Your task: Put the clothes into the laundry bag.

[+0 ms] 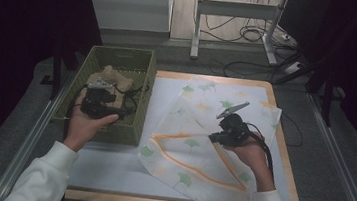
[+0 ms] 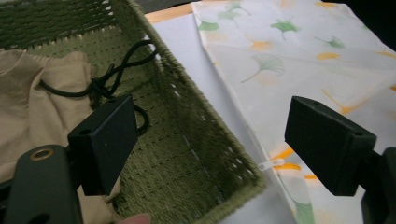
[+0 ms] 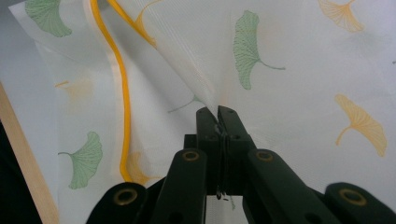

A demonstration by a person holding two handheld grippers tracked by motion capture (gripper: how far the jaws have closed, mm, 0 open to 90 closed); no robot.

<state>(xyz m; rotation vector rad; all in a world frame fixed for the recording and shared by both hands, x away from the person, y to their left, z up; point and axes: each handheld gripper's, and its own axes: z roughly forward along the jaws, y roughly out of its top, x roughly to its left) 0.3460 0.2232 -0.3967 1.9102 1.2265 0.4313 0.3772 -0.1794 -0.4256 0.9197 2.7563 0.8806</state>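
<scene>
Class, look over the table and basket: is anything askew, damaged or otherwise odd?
The leaf-print cloth lies crooked across the table, one fold pulled up where the right tool pinches it. The beige cloth in the basket is crumpled. No damage shows.

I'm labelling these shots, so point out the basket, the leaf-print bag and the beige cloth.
basket [image 1: 145,69]: high view, right rim.
leaf-print bag [image 1: 199,120]: high view, upper layer near its middle.
beige cloth [image 2: 28,88]: left gripper view, crumpled middle, inside the basket.
</scene>
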